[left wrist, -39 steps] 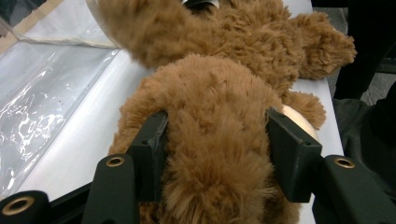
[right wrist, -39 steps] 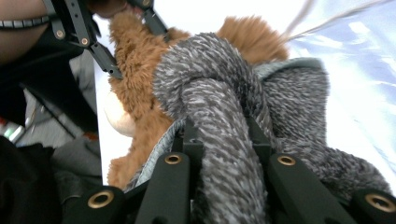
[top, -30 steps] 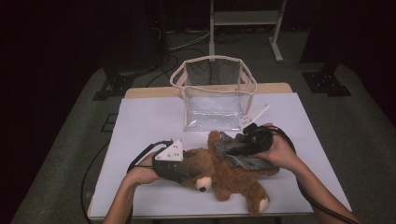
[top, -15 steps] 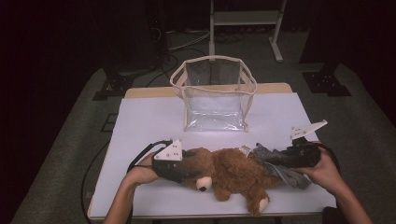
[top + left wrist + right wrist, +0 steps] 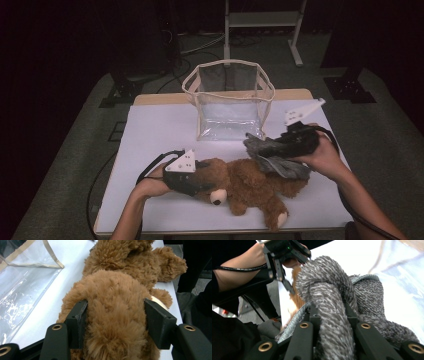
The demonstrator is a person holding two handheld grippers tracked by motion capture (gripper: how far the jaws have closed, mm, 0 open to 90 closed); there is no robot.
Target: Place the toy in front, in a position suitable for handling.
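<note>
since the earlier frames the right gripper (image 5: 280, 145) is lifting and carrying the grey knitted garment (image 5: 277, 160) off the teddy bear (image 5: 250, 187), from over the bear's middle out to its right side and now back in over the legs, clear of the table (image 5: 160, 130). in the right gripper view its 2 jaws are pinching tight on a thick fold of the grey knit (image 5: 332, 315), with the rest of the cloth hanging beside them. the left gripper (image 5: 197, 180) is staying put at the bear's head, and its jaws have just been easing apart a little; in the left gripper view they are sitting either side of the brown plush (image 5: 115, 315), pads touching the fur. the bear is lying on its back near the front edge of the white table, head toward the left hand (image 5: 150, 185). the clear plastic bag (image 5: 230, 102) is standing upright behind it, well apart.
</note>
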